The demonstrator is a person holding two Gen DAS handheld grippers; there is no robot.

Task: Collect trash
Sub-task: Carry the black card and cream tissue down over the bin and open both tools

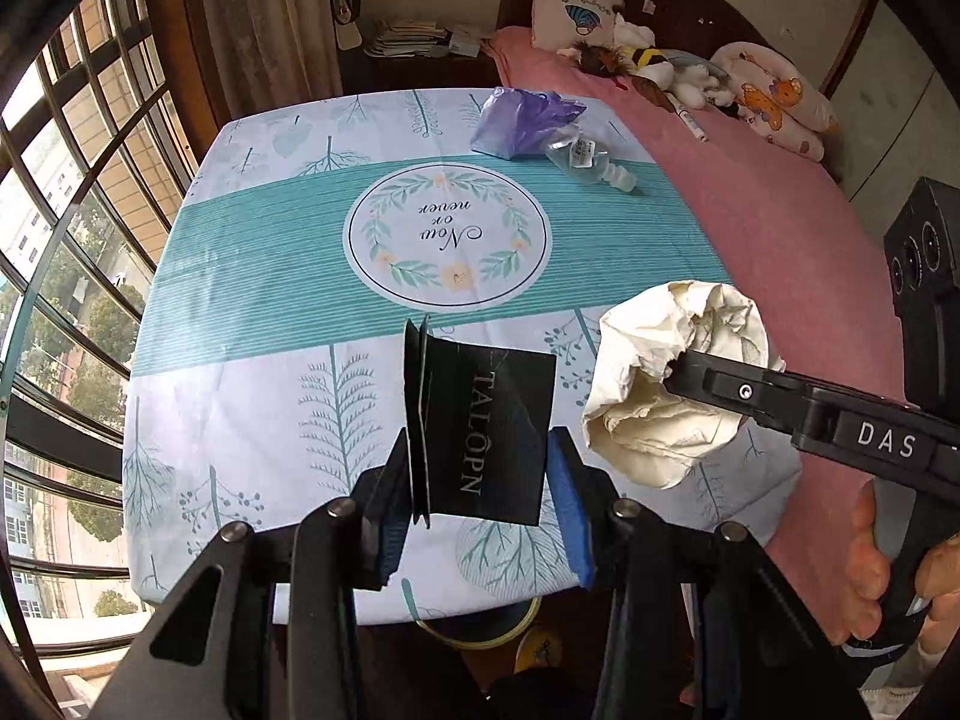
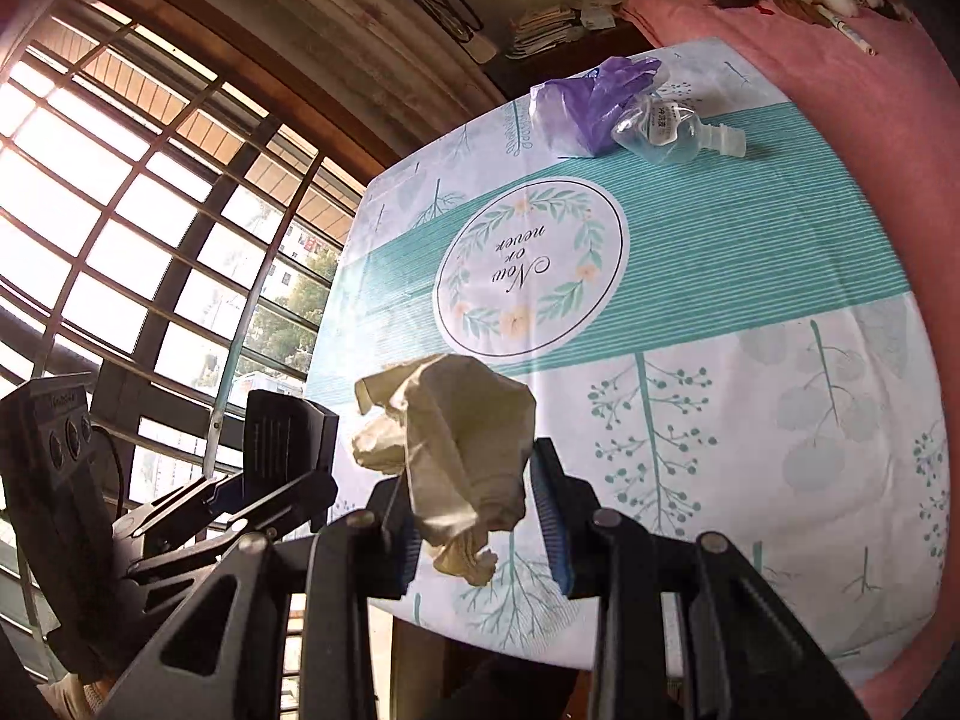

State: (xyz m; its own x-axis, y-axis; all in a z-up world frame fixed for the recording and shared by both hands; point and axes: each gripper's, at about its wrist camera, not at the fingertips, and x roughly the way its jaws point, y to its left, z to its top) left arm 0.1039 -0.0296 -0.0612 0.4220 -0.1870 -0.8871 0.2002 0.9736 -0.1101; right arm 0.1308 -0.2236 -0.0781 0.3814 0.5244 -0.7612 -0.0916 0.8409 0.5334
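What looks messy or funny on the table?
A clear plastic bottle lies tipped on its side at the table's far edge, right beside a crumpled purple bag. Nothing looks spilled. The black card and the crumpled paper are already held in the fingers.

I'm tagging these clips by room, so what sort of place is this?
Most likely a home bedroom. A bed with a pink cover runs beside the table, with a pillow and stuffed toys at its head. A large barred window looks out on trees and buildings.
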